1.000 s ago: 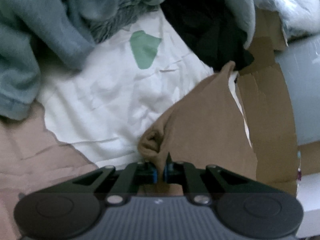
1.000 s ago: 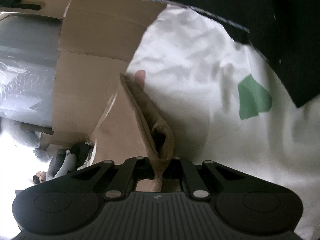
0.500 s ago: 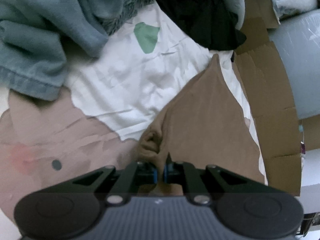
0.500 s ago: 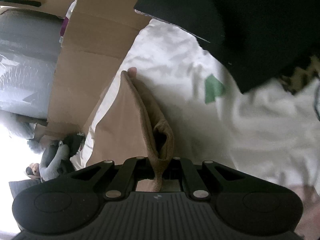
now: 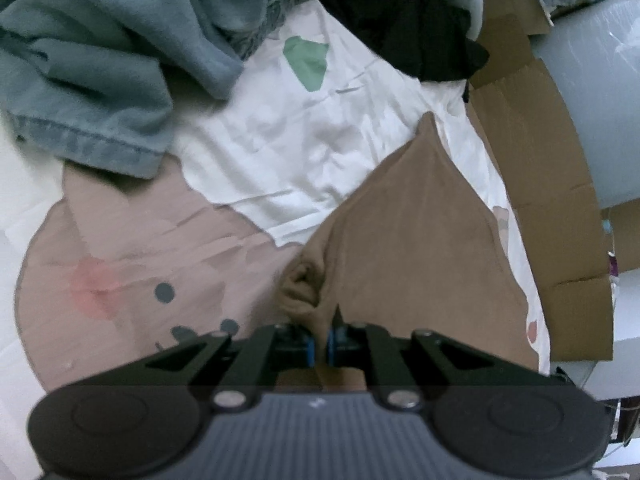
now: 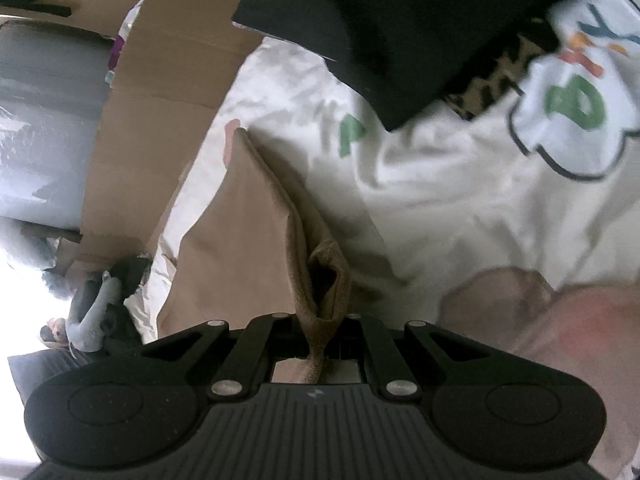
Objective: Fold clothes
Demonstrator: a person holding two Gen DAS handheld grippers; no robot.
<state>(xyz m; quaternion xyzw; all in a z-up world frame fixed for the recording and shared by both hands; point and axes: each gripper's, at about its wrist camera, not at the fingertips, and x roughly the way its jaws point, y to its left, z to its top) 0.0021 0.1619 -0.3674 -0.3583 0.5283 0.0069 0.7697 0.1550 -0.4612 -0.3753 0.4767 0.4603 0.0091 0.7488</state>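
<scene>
1. The left gripper (image 5: 320, 346) is clamped on one bunched corner of a brown garment (image 5: 412, 240).
2. The right gripper (image 6: 320, 350) pinches another corner of the same cloth.
3. The garment is stretched above a white printed sheet (image 5: 288, 152), beside flattened cardboard (image 5: 548, 184).
4. Blue clothes (image 5: 100, 60) and a black garment (image 6: 400, 32) lie heaped beyond.

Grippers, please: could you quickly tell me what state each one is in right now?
Left gripper: closed, pinching the brown garment.
Right gripper: closed, pinching an edge of the same brown garment.
</scene>
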